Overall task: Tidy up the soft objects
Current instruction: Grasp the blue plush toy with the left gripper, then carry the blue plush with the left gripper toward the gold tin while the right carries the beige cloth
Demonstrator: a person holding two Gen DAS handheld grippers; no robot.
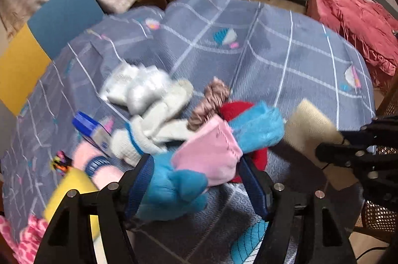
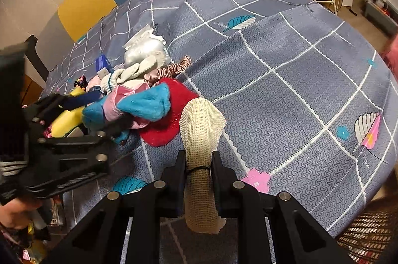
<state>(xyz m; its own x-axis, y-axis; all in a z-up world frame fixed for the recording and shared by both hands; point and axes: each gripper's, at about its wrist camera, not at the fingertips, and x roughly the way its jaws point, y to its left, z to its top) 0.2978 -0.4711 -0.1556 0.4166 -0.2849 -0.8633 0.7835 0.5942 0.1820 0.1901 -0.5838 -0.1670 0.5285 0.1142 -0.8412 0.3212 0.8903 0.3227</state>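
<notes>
**Jaws wide over the sock pile, beige roll pinched alongside**

The jaws of the left gripper (image 1: 196, 176) stand spread, its blue-padded fingers (image 1: 140, 179) bracketing a blue-and-pink fuzzy sock (image 1: 196, 164) that lies between them; whether the pads actually press on it cannot be told from the blurred left wrist view. The right gripper (image 2: 199, 164) is nearly closed, pinching a beige mesh roll (image 2: 201, 129) bound with a thin dark band, the roll's long axis running straight out along the fingers and its flared end held above the grey checked bedspread (image 2: 286, 89).

The heap of soft things sits to the left of the right gripper: a red felt piece (image 2: 171, 112) lies under the sock, with a white glove (image 1: 151, 124), a satin scrunchie (image 2: 169, 69) and silvery packets (image 2: 144, 49) piled just behind it, and a yellow sponge (image 1: 69, 186) at the near edge. The sock lies crosswise to the left fingers, its blue toe pointing toward the beige roll, which hangs just beside the pile on the right.

The left gripper is plainly the nearer to the heap; the right one's load is at the pile's right-hand edge, with open bedspread spreading away to its right, likely the freer ground for setting anything down.
</notes>
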